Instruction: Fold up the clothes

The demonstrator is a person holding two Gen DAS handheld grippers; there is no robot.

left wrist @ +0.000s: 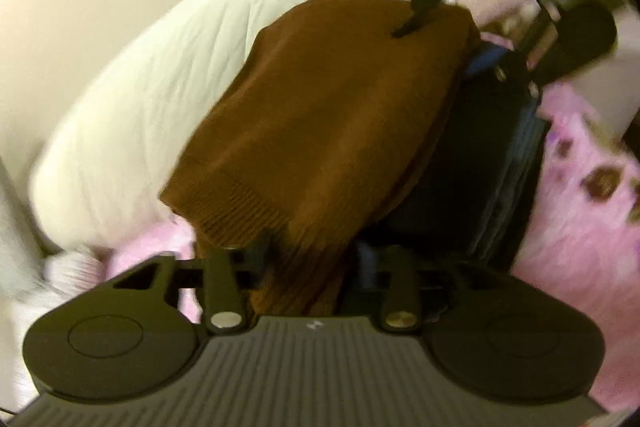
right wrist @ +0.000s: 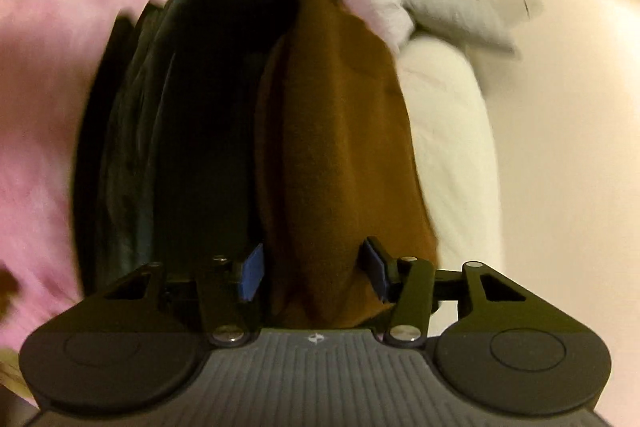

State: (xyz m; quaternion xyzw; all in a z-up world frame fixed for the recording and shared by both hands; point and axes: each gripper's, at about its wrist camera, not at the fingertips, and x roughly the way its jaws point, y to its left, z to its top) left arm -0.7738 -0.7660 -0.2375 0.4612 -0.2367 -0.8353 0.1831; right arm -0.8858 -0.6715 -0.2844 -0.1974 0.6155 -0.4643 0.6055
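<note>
Everything I see is smeared with blur. In my left wrist view, a white quilted pillow (left wrist: pixel 132 95) fills the left side, its far end cut off. Beside it lies the brown knit sweater (left wrist: pixel 320 115), folded, its ribbed hem running down between my left tongs (left wrist: pixel 316 259). Their tips are buried in the cloth and I cannot tell whether they pinch it or merely straddle it. To the right sits a dark folded garment (left wrist: pixel 476 163), too shadowed to name, on a pink fuzzy blanket (left wrist: pixel 576 227). My right tongs (left wrist: pixel 424 11) reach in at the sweater's far edge, partly cropped.

In my right wrist view, those tongs (right wrist: pixel 314 271) stand partly open, blue pads (right wrist: pixel 253 273) flanking the sweater (right wrist: pixel 340 147) without visibly pressing.
</note>
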